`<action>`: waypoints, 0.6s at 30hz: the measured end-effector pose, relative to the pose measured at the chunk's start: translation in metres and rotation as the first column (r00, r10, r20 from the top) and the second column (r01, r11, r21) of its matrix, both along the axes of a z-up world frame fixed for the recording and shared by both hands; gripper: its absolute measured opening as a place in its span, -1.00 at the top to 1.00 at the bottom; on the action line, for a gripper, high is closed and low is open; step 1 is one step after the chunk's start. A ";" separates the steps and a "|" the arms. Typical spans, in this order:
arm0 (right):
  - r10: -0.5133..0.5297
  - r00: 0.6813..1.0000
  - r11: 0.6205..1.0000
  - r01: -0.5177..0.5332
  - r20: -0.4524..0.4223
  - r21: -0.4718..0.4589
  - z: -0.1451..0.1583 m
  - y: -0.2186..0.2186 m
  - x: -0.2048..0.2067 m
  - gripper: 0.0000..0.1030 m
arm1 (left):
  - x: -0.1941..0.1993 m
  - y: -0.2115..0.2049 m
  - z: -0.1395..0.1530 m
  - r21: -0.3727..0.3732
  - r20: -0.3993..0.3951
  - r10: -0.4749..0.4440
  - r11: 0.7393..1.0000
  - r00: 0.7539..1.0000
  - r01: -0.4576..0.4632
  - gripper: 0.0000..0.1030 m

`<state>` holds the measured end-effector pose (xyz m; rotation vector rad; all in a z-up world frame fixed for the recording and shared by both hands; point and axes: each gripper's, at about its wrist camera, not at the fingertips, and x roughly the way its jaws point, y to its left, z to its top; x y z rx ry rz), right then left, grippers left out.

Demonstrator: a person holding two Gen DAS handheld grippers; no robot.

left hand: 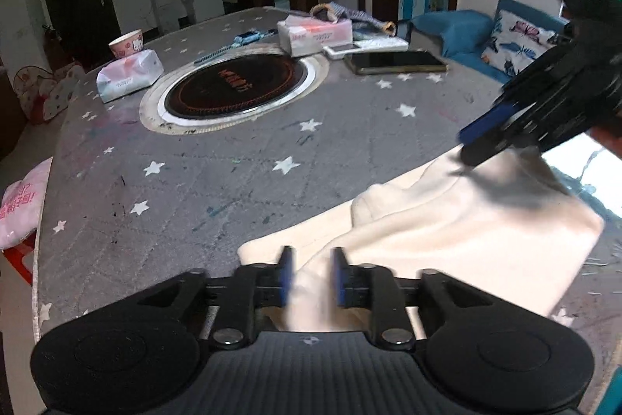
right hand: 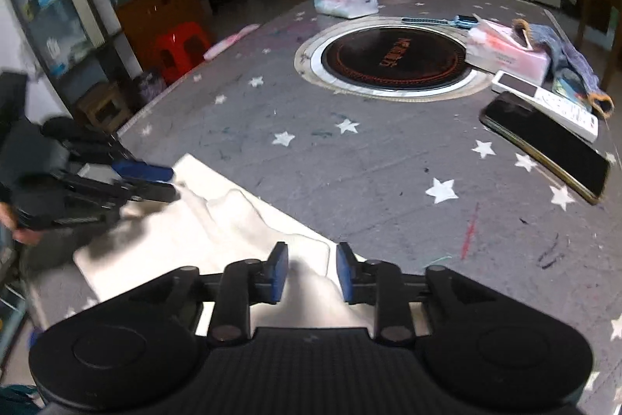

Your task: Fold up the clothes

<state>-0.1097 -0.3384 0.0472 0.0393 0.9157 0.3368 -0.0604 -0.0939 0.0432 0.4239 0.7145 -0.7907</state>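
Left wrist view: the left gripper [left hand: 311, 273] points down at a cream garment [left hand: 447, 232] that lies on the grey star-print tablecloth [left hand: 233, 150], at 5 o'clock in the picture. Its jaws stand apart, released; cloth lies in the gap between the blue pads [left hand: 287, 275], and the pads do not press on it. The right gripper [left hand: 472, 142] enters from 3 o'clock, its tips at the far edge of the garment.

Right wrist view: the right gripper [right hand: 313, 271] hangs over the near corner of the same garment [right hand: 217, 216], which fills the 7 o'clock area of the tablecloth [right hand: 350, 162]. Its jaws are parted, released, with cloth visible between them and no grip on it. The left gripper [right hand: 169, 181] comes in from 9 o'clock, tips at the opposite corner of the garment; from this side its state cannot be read.

An inset round hotplate [right hand: 392, 59] lies at 12 o'clock, a black phone [right hand: 548, 146] at 2 o'clock, a pink tissue box [right hand: 505, 51] and a white remote [right hand: 544, 102] near it.
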 end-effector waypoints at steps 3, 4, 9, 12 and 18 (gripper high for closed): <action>0.011 0.999 1.000 -0.011 -0.032 0.001 -0.010 0.008 0.008 0.45 | -0.004 -0.003 -0.001 0.020 0.020 -0.013 1.000 1.000 0.013 0.04; 0.012 0.999 1.000 -0.012 -0.040 -0.002 -0.012 0.010 0.009 0.42 | -0.004 -0.004 -0.003 0.026 0.018 -0.016 1.000 1.000 0.016 0.04; -0.001 0.999 1.000 0.000 -0.042 -0.030 -0.018 0.013 0.007 0.34 | -0.003 -0.007 -0.008 0.041 0.013 -0.038 0.998 0.999 0.037 0.57; -0.012 1.000 0.999 0.011 -0.028 -0.037 -0.019 0.014 0.006 0.73 | -0.008 -0.010 -0.011 0.063 0.035 -0.056 0.997 0.998 0.054 0.90; -0.031 0.999 0.998 0.033 0.034 -0.050 -0.006 0.016 0.001 0.92 | -0.020 -0.010 0.006 0.072 0.124 -0.061 0.996 0.990 0.053 1.00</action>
